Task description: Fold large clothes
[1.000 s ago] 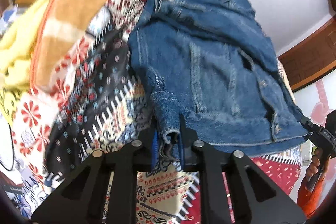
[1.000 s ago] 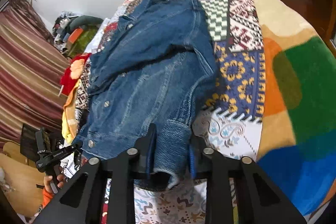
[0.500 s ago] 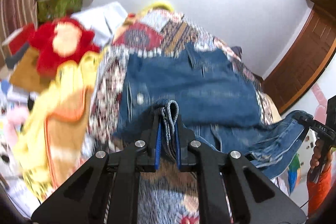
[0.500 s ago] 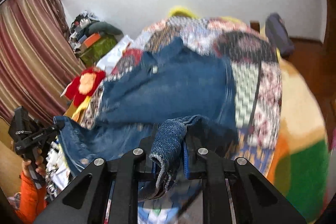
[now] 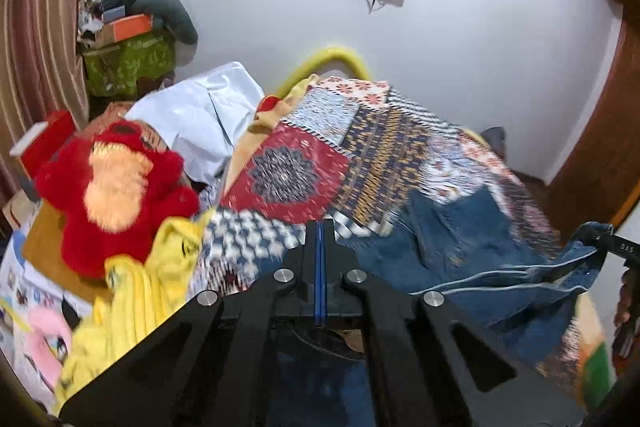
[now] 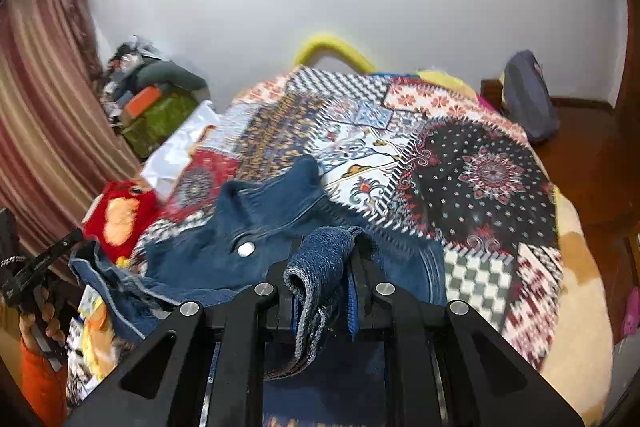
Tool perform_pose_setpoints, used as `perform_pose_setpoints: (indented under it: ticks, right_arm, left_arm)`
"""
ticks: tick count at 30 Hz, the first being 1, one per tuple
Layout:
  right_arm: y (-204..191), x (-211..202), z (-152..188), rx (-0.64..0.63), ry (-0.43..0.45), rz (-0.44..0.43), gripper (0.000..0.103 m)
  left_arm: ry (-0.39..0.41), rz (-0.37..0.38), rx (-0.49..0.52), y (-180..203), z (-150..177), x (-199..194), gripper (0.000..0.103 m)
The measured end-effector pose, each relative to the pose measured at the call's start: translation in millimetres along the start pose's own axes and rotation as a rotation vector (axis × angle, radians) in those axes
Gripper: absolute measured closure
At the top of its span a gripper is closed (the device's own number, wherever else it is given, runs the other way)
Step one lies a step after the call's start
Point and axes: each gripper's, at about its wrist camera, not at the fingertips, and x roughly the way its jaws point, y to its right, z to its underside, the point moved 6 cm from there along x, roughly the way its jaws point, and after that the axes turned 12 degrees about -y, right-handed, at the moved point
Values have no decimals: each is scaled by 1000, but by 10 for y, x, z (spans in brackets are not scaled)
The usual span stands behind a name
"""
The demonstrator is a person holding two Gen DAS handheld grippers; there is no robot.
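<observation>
Two claws lift the jacket [image 6: 248,227] off the bed [image 6: 492,179] for folding: right claw [image 6: 326,267] pinches denim, left claw [image 5: 319,251] closed, apparently empty.

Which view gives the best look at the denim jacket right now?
The right wrist view: the denim jacket fills the foreground, snap button and collar visible, its cuff pinched in the right hand-held gripper. The left wrist view shows only a blurred stretch of it at lower right.

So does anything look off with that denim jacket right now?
Yes. The denim jacket lies bunched on the quilt, and only the right gripper pinches it; the left gripper is shut on nothing.
</observation>
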Motion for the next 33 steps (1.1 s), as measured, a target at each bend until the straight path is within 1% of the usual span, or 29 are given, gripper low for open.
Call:
perform_pose_setpoints:
  ticks: [1, 2, 3, 4, 6, 7, 8, 10, 12, 13, 14, 15, 16, 17, 18, 19, 20, 21, 22, 24, 26, 28, 29, 30, 32, 33]
  right_arm:
    - [35, 163, -34, 6, -17, 9, 89]
    - [52, 275, -52, 10, -30, 17, 89]
    - [97, 480, -89, 16, -49, 42, 89]
    - [132, 584, -91, 18, -56, 58, 89]
    - [260, 861, -92, 37, -91, 80, 89]
    - [338, 961, -82, 57, -105, 72, 89]
    - [441, 1083, -67, 84, -129, 41, 89]
    - [527, 1175, -51, 105, -147, 4, 89]
    - [593, 1173, -56, 127, -146, -26, 89]
    - [606, 1156, -61, 132, -148, -25, 89]
    - [617, 1121, -78, 136, -151, -25, 89]
    - [623, 1081, -97, 141, -152, -28, 89]
    - [624, 1038, -114, 144, -154, -30, 88]
    - [642, 975, -144, 148, -143, -12, 88]
    - [698, 870, -193, 148, -107, 57, 88]
    - [788, 732, -247, 148, -56, 183, 88]
    - [895, 571, -294, 143, -6, 334, 88]
    - [1001, 425, -338, 129, 22, 438, 88]
    - [1068, 350, -349, 120, 17, 450, 88]
    - [1167, 243, -292, 101, -35, 387, 88]
    - [1187, 154, -156, 69, -63, 346, 88]
    - [1136, 117, -1, 25, -81, 325, 88]
    - [1092, 123, 69, 6, -92, 307, 88]
    - [1069, 141, 105, -3, -100, 293, 88]
    - [954, 204, 214, -20, -124, 247, 88]
    - [869, 254, 260, -29, -138, 221, 88]
  left_arm:
    - [-19, -25, -3, -17, -56, 154, 103]
    - [-48, -28, -12, -40, -92, 326, 103]
    - [-75, -20, -17, -54, -110, 469, 103]
    - [-100, -11, -18, -64, -102, 577, 103]
    - [-145, -11, -14, -86, -15, 774, 103]
    - [-161, -3, -11, -86, 37, 834, 103]
    - [-178, 8, -6, -73, 93, 886, 103]
    - [-228, 34, 22, -34, 265, 998, 101]
    - [-282, 14, 61, 1, 419, 1127, 93]
    - [-309, -15, 86, 4, 507, 1192, 84]
    - [-325, -38, 100, -5, 574, 1232, 70]
    - [-333, -49, 104, -16, 609, 1268, 63]
    - [-339, -47, 103, -30, 639, 1280, 52]
    - [-344, -36, 100, -39, 654, 1288, 48]
    - [-354, -21, 94, -51, 677, 1295, 48]
    - [-371, -9, 83, -63, 698, 1312, 48]
    - [-386, 5, 76, -64, 713, 1326, 48]
    - [-400, 28, 72, -64, 731, 1339, 47]
    - [-416, 55, 69, -52, 751, 1354, 43]
    - [-450, 80, 70, -20, 799, 1403, 40]
    - [-455, 56, 97, 35, 836, 1438, 36]
    - [-453, 30, 111, 82, 835, 1475, 35]
    - [-451, 14, 114, 95, 838, 1496, 37]
    - [-441, -18, 128, 115, 834, 1510, 39]
    - [-396, -79, 181, 167, 774, 1473, 68]
    - [-349, -99, 203, 226, 710, 1381, 75]
